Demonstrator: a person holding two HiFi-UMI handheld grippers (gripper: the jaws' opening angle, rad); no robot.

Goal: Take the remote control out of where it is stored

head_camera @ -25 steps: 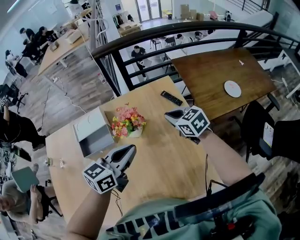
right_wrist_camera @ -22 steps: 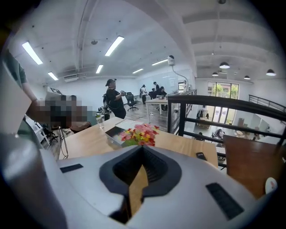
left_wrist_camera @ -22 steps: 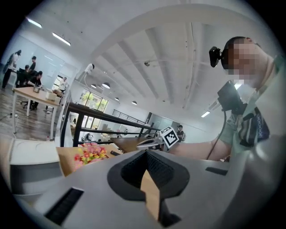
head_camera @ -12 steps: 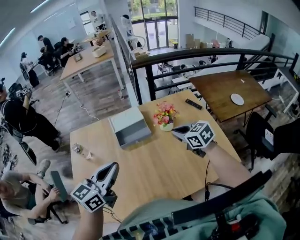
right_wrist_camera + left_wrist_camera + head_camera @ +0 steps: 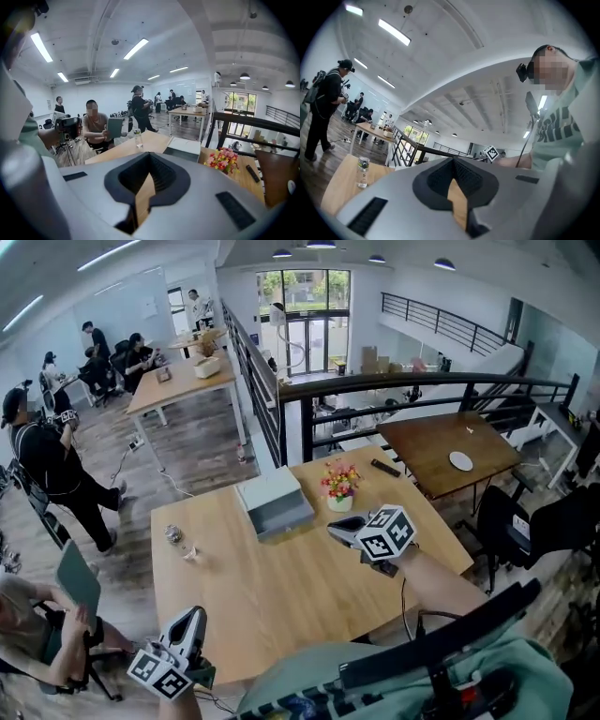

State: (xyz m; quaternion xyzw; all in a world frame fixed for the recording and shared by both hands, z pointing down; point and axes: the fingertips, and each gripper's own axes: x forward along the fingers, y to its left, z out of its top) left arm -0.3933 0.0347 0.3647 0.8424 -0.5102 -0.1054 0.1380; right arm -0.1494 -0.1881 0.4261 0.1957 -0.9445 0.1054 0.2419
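Note:
The black remote control (image 5: pixel 385 468) lies flat on the wooden table (image 5: pixel 281 587) near its far right edge, outside the grey storage box (image 5: pixel 275 502). It also shows in the right gripper view as a remote (image 5: pixel 252 173) beyond the flowers (image 5: pixel 223 159). My right gripper (image 5: pixel 336 524) hovers over the table's right half, short of the flower pot (image 5: pixel 339 484), shut and empty. My left gripper (image 5: pixel 194 615) hangs at the table's near left corner, also shut with nothing in it. In both gripper views the jaws meet at their tips.
A small bottle (image 5: pixel 173 535) stands at the table's left side. A black railing (image 5: pixel 394 390) runs behind the table, with a darker table (image 5: pixel 450 451) to its right. People stand and sit at the left (image 5: pixel 47 465). A chair (image 5: pixel 511 526) stands at the right.
The head view has risen and pulled back, showing far more of the room. My left gripper has dropped from beside the grey box to the table's near left corner. The right gripper stays over mid-table.

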